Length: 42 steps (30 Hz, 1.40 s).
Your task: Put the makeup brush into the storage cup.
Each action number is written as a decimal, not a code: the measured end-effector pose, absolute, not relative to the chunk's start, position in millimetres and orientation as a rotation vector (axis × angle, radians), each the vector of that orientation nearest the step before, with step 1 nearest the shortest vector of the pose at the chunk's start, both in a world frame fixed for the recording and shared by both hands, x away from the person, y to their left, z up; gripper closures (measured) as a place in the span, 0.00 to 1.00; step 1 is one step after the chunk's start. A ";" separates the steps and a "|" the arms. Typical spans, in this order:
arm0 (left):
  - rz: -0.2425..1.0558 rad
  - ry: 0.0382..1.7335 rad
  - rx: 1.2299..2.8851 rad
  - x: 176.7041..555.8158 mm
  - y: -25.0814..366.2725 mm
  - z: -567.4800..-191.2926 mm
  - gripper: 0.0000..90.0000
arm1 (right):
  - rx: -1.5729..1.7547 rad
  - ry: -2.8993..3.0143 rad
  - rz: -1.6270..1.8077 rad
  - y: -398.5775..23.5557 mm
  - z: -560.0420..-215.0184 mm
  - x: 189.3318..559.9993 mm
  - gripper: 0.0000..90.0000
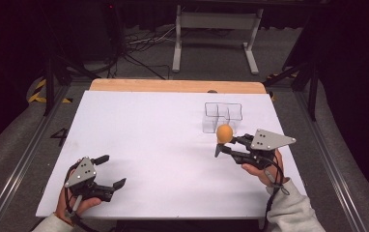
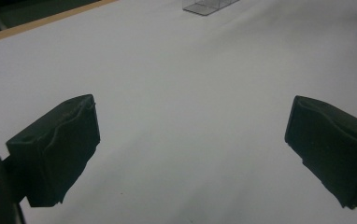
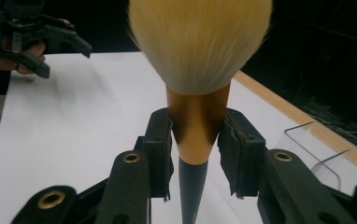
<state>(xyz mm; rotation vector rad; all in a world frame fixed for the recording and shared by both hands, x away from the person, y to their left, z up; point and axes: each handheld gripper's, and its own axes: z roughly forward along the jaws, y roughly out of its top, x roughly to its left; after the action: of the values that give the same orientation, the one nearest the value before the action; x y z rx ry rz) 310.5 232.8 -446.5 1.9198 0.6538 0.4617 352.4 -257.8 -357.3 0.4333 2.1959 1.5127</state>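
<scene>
While the left gripper (image 1: 109, 171) gapes wide and empty, the right gripper (image 3: 194, 140) clamps a fluffy makeup brush (image 3: 197, 56) by its tapered golden ferrule.

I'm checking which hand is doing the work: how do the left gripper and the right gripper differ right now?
The right gripper is shut on the makeup brush; the left gripper has its jaws wide apart, nothing between them. The right gripper sits near the clear acrylic organizer; the left gripper stays low at the near left of the white table. Both are black and hand-held.
</scene>
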 end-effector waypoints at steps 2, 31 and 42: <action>0.459 0.654 1.920 310.5 232.8 -446.6 0.04 | 0.446 2.177 1.511 -259.9 -356.3 351.6 0.73; 0.467 0.667 1.915 311.1 234.8 -446.8 0.04 | 0.616 1.957 1.524 -280.0 -344.9 350.9 0.73; 0.456 0.673 1.918 311.6 234.7 -447.8 0.03 | 0.635 1.903 1.512 -283.2 -335.1 352.5 0.73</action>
<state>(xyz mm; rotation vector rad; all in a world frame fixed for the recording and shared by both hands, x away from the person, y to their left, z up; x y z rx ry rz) 311.6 234.7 -447.8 1.9185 0.6727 0.4564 352.5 -283.2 -335.1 0.6348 1.9032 1.5125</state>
